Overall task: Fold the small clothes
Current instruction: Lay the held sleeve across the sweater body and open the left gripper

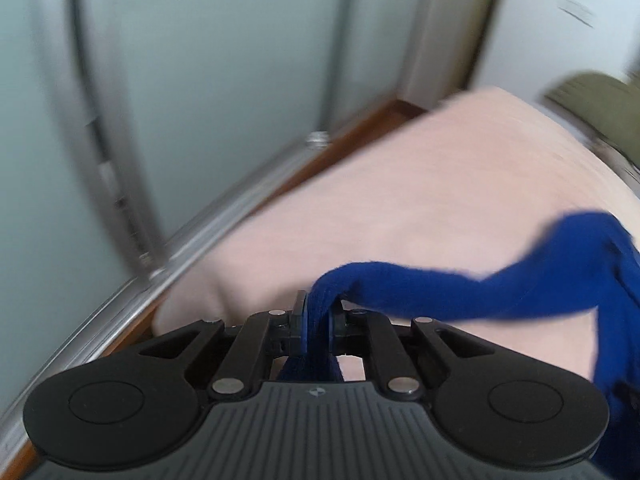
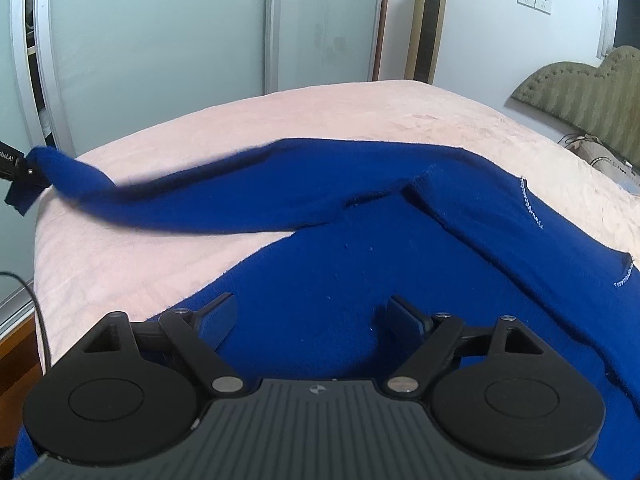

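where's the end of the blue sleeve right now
In the right wrist view, the sleeve stretches left across the pink bed, its end pinched in the left gripper at the bed's left edge.

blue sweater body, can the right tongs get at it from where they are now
Probably yes. The right tongs hang open directly over the blue sweater body, nothing between them and the cloth. The left tongs pinch only the sleeve end, far aside.

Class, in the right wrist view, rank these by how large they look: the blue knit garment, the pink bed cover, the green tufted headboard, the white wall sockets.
1. Blue knit garment and pink bed cover: too close to rank, and the garment lies nearer the camera.
2. Green tufted headboard.
3. White wall sockets.
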Action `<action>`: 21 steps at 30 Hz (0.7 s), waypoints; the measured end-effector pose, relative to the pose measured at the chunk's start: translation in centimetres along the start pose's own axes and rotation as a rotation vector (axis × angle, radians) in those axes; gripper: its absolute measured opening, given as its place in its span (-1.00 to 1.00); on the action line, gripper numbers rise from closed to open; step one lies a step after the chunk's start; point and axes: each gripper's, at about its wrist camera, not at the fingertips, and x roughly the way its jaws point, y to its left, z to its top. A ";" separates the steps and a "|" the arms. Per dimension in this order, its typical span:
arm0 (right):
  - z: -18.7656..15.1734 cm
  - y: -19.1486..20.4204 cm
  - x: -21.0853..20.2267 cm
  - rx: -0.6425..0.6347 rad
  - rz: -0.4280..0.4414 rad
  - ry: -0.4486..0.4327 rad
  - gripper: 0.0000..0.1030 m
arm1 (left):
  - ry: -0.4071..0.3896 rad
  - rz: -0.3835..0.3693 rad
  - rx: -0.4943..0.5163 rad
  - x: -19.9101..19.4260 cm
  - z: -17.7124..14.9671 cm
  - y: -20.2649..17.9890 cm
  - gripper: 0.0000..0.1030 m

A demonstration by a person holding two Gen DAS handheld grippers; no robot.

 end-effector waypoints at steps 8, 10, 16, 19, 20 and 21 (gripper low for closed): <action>0.0 0.0 0.2 -0.003 0.012 0.005 0.66 | 0.132 -0.061 -0.316 1.3 -0.4 6.8 -0.19; -0.2 0.0 0.2 -0.007 0.013 0.008 0.67 | 0.088 -0.016 -0.375 0.4 -0.3 8.1 0.03; -0.2 -0.1 0.6 -0.004 0.018 0.011 0.67 | -0.060 0.127 -0.147 -2.4 0.1 4.6 0.04; 0.2 0.2 0.7 -0.022 0.017 0.009 0.67 | -0.063 0.044 0.056 -2.5 0.0 0.6 0.13; 0.4 0.4 0.7 -0.030 0.015 0.009 0.67 | -0.069 0.013 0.138 -2.4 -0.2 -1.1 0.14; 0.6 0.5 0.7 -0.039 0.013 0.010 0.67 | -0.080 -0.009 0.225 -2.5 -0.7 -2.9 0.15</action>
